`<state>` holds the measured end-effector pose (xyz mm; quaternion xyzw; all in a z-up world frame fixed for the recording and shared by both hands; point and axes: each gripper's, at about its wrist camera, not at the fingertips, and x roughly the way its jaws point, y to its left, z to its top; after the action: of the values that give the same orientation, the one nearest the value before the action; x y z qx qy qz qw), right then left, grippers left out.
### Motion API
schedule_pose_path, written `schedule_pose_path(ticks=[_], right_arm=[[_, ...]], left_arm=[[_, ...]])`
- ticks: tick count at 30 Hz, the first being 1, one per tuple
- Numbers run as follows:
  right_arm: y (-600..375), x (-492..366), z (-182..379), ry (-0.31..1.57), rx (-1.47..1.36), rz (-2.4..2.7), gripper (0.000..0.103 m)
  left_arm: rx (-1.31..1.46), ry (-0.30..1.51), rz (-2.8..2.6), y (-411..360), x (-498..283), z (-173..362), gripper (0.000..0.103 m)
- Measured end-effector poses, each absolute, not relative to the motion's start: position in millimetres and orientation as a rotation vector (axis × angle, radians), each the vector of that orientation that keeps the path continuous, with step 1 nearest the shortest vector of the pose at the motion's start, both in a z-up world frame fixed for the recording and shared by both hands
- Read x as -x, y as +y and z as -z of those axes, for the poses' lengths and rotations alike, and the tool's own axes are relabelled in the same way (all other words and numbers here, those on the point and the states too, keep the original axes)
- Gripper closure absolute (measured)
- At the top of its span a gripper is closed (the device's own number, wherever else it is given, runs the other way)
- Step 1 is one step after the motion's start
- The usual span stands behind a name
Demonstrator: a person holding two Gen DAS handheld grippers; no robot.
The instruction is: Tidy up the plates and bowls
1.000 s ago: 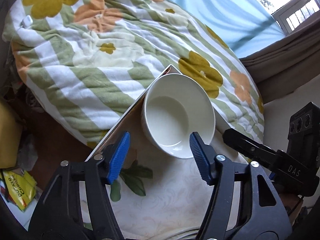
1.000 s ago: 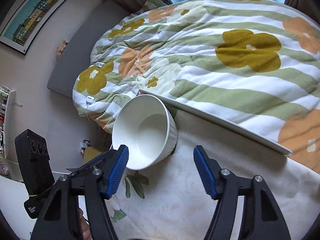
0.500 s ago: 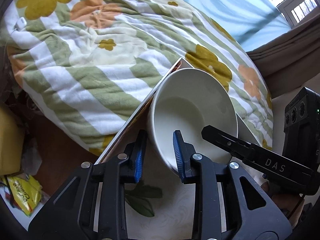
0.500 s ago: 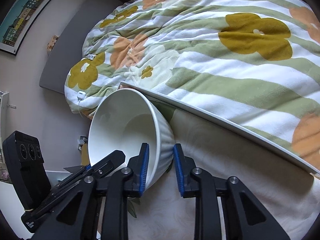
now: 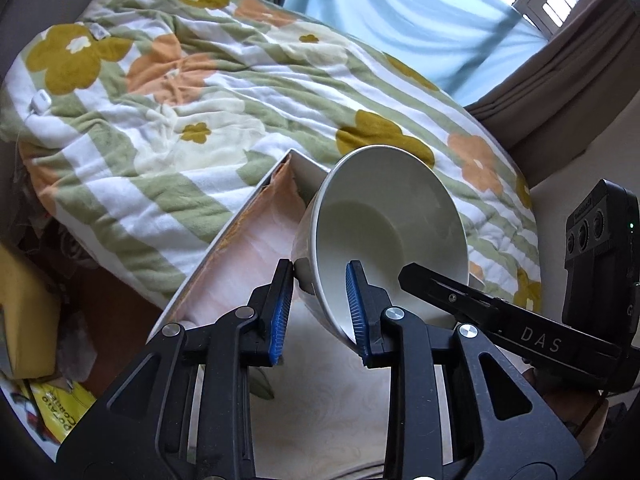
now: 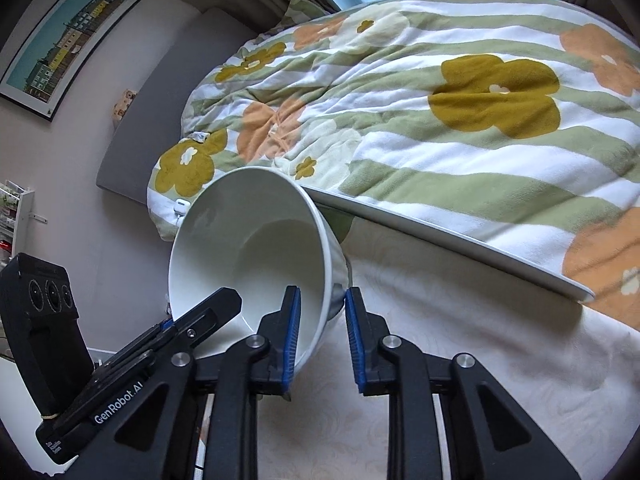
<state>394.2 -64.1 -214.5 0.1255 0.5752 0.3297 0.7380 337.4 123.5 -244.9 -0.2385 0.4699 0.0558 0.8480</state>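
Note:
A white bowl (image 5: 384, 232) (image 6: 248, 240) hangs tilted over the far corner of the cloth-covered table (image 5: 320, 392) (image 6: 440, 340), its hollow facing the cameras. My left gripper (image 5: 320, 280) is shut on the near rim, one blue pad inside the bowl and one outside. My right gripper (image 6: 322, 304) is shut on the rim from the other side in the same way. Each gripper shows in the other's view as a black arm: the right gripper (image 5: 480, 308) and the left gripper (image 6: 192, 324). Nothing lies in the bowl.
A bed with a green-striped flowered quilt (image 5: 192, 120) (image 6: 460, 120) runs right behind the table's far edge. A yellow packet (image 5: 52, 412) lies on the floor at the lower left. A framed picture (image 6: 68, 40) hangs on the wall, with curtains (image 5: 560, 92) at the window.
Both grippers went from wide open around the bowl to shut on its rim. The bowl has tipped up toward the cameras and risen off the table.

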Motion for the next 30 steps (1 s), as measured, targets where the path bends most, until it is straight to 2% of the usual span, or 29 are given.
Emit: schedule_pose_path(ticks=[10,16,23,30], right_arm=[[-165,-312,137,1.098,-0.340,-0.643,0.082],[-238,-251,114,1.049,-0.382,-0.567,0.082],[-323,-190,105,1.028,-0.412,-0.452,0.082],[-398,-152,120,1.056,-0.442,-0.316,0.082]], left_arm=[[0.392,0.933,0.006,24,-274,177,0.079],[0.354,0.921,0.099,-52,-227,152,0.079],[0.310,0.936,0.211,-143,-185,144,0.079],[0.265,1.036,0.346,-226,-170,164,0.079]])
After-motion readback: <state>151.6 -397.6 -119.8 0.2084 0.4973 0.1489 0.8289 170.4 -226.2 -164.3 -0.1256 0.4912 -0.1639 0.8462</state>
